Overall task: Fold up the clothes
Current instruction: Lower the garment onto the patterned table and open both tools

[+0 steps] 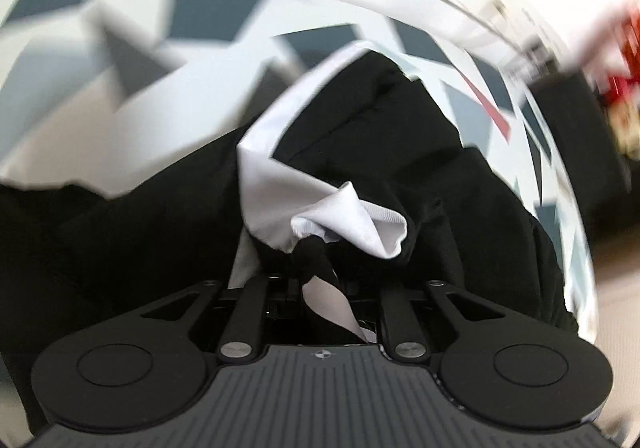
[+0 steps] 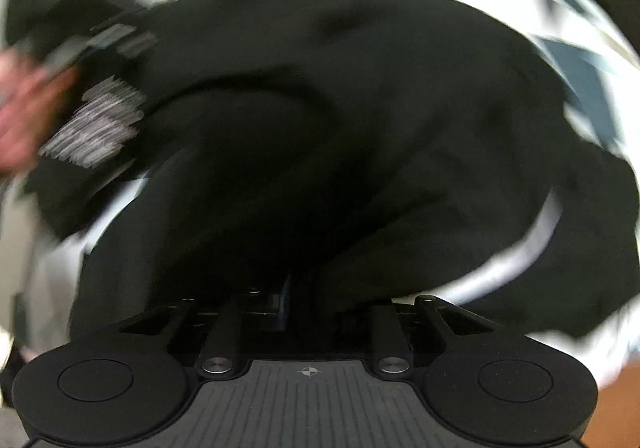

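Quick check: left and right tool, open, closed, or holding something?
Left tool: closed on the black and white garment.
Right tool: black garment covers its fingers; grip cannot be told.

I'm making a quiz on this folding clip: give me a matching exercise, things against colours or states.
Things:
1. garment
2. cuff
3. bedcover
4. left claw

Colours or states:
A. white with grey-blue blocks
B. black, bunched up
C. white, ribbed
D. shut on cloth

Pairs: 1-B, 2-C, 3-A, 4-D
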The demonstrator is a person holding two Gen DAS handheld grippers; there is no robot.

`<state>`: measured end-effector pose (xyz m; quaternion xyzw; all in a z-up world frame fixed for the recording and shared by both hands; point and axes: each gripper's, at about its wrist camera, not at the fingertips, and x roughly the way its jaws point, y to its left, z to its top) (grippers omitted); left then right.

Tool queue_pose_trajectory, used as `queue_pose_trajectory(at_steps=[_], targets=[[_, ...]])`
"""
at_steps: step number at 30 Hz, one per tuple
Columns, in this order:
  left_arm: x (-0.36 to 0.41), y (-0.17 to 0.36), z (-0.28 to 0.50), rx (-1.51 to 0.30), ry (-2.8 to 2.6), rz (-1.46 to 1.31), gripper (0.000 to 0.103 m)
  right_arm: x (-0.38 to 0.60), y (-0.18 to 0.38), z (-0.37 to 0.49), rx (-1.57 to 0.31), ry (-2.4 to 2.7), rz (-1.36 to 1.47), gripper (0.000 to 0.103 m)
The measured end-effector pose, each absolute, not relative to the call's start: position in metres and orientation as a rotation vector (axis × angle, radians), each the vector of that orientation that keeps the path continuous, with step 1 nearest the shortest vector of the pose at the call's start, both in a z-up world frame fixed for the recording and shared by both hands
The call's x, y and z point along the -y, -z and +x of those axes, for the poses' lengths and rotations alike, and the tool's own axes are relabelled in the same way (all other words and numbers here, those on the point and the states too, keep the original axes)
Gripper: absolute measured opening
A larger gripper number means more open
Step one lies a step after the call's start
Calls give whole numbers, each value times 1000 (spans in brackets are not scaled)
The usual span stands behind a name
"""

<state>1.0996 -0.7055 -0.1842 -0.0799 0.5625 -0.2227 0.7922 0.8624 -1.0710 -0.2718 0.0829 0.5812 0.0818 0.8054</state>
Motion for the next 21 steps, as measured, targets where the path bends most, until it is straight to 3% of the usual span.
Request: queue_pose_trajectory(at_steps=[4,11,12,14,15,16,17,19,21], targets=[[736,176,1131,-1194,540,17,15,1031,282,908,-1241,-291,300,13],[753,174,1125,-1126,561,78,14,1012,305,955,-1206,-363,537,14],[751,172,1122,-1119,570,87,14,1015,304,954,-1220,-364,560,19],[747,162,1116,-1095,612,121,18,1022,298,947,-1256,-348,612,47],[744,153,1111,-1072,636,150,21,1027,291,942,-1256,-352,628,69],[740,143,1107,-1042,653,177,28,1031,280,936,-1244,-365,636,80],[736,132,1102,-1014,665,191,37,1036,269,930,-1232,-378,644,84],[722,108,1096,-977,678,151,88,1051,246,921,-1196,-393,662,90],[704,87,1094,-976,705,59,91,1077,222,923,-1147,-410,719,92]])
